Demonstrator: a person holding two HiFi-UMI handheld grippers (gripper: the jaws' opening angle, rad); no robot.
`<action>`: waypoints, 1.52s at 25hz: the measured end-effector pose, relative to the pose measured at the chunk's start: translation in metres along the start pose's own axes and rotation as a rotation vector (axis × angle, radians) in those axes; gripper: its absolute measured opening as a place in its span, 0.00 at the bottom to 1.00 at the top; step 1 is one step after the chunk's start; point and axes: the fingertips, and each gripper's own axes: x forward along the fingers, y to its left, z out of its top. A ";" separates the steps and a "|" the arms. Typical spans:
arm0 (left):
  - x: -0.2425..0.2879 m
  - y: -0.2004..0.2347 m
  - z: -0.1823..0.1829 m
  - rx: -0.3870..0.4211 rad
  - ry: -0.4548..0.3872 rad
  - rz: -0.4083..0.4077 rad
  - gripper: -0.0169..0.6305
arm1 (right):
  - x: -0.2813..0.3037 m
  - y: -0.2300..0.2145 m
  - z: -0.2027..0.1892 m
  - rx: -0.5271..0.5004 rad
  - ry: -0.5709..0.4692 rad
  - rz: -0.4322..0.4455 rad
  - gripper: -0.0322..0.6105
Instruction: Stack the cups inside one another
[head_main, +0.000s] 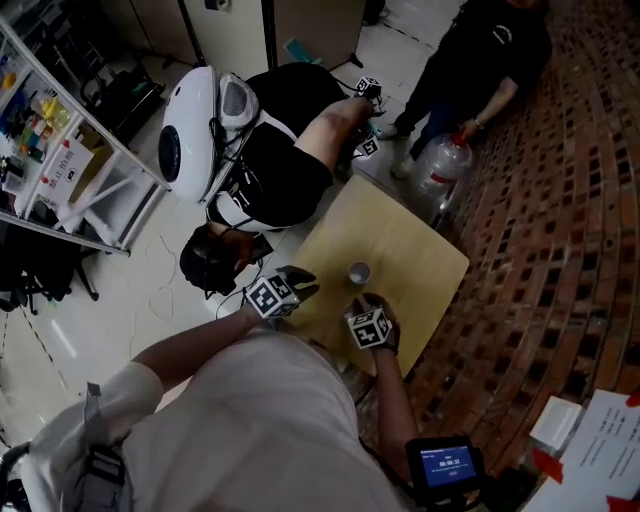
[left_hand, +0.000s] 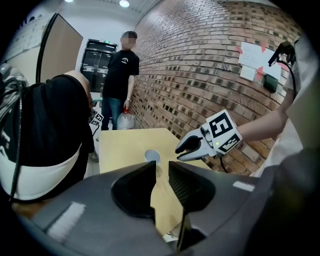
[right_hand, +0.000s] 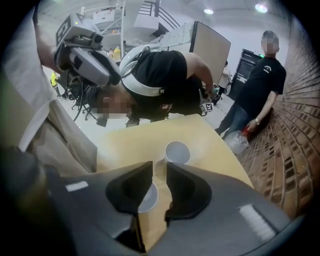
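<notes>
"Head view: where are the cups?"

"One white cup (head_main: 359, 272) stands upright mid-frame on the tan table (head_main: 420, 260). The left gripper (head_main: 308, 287) is just to its lower left and the right gripper (head_main: 371, 301) is close below it. A small screen (head_main: 447, 465) at the lower right shows digits, too small to read."

"Left gripper view?"

"Its jaws stand slightly apart with nothing between them, and the cup sits beyond the gap at centre. The papers (left_hand: 255, 60) on the brick wall can't be read."

"Right gripper view?"

"The jaws are parted and pinch nothing. The upright cup is just above their tips, and a second cup (right_hand: 146, 197) shows low at centre, half hidden behind one jaw. I see no print on either cup."

"How will they handle?"

"I'd judge them light, thin-walled, smooth and easy to crush or tip. Pinch the wall at the rim gently, with one jaw inside and one outside."
</notes>
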 end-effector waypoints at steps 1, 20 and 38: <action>0.000 0.000 0.000 0.003 0.000 0.000 0.18 | 0.005 0.000 0.000 -0.023 0.009 0.000 0.19; -0.021 0.014 -0.018 -0.009 0.014 0.055 0.18 | 0.103 -0.018 0.006 -0.346 0.191 0.010 0.19; -0.026 0.018 -0.019 -0.005 0.018 0.037 0.18 | 0.107 -0.020 0.008 -0.300 0.180 -0.013 0.19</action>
